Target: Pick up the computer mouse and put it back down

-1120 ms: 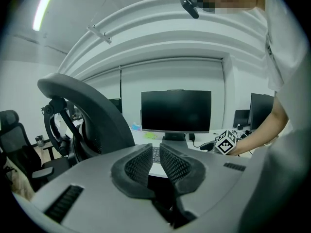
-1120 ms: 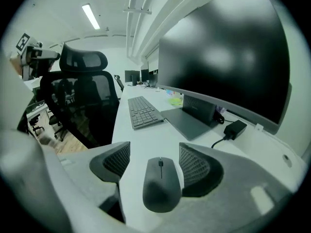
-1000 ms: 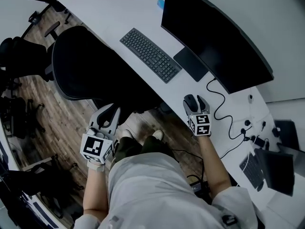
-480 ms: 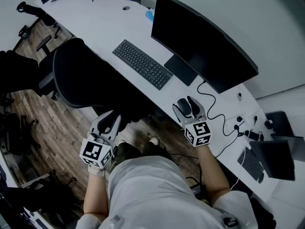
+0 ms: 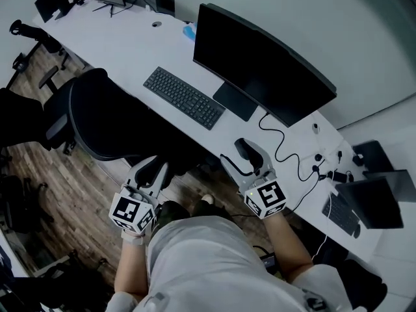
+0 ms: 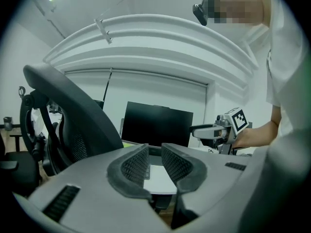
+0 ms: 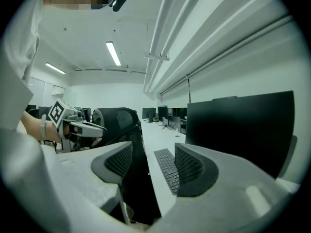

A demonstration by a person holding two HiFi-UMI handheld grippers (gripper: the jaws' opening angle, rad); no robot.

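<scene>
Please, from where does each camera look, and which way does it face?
Head view: on the head, facing down at desk, keyboard, monitor; torso, left gripper, right gripper show.
Left gripper view: on that gripper, facing monitor past the chair; own jaws narrowly apart.
Right gripper view: on that gripper, facing along the desk; own jaws apart.
Shared: both gripper views show monitor and chair.

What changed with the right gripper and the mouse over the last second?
The right gripper drew back toward the person and its jaws now stand wide apart, empty; a second ago they flanked the mouse. The mouse lies on the desk at about the same spot near the monitor stand. The left gripper stayed open beside the chair.
</scene>
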